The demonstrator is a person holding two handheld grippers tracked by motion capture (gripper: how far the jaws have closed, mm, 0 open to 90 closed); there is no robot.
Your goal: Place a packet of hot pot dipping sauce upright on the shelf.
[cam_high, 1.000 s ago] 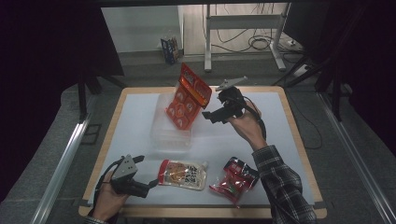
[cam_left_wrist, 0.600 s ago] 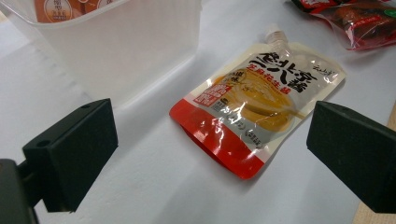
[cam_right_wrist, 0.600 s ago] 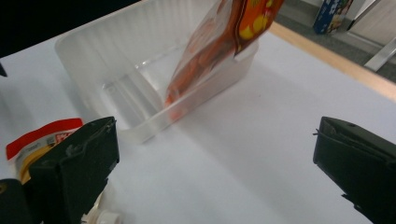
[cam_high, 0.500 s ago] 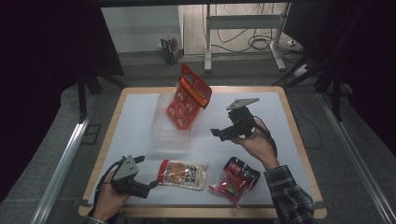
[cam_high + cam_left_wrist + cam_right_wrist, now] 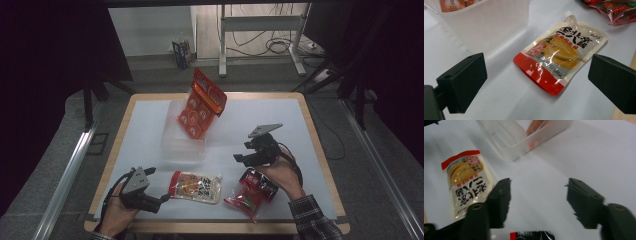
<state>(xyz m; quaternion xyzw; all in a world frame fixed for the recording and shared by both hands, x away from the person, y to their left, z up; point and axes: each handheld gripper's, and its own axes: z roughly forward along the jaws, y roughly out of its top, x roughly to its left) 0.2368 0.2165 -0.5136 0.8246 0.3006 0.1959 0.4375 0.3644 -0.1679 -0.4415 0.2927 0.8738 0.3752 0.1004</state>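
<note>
High view: the right gripper is held above the red packet, its jaws just narrowed to half open, nothing between. The left gripper, wide open and empty, faces the sauce pouch.

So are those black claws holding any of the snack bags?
No, nothing is held. The left gripper is open with the sauce pouch lying beyond it, and the right gripper is empty above the table.

A glossy red-and-white spouted sauce pouch lies flat just ahead of the left gripper; a dark-red crinkly snack packet lies right below the right gripper.
</note>
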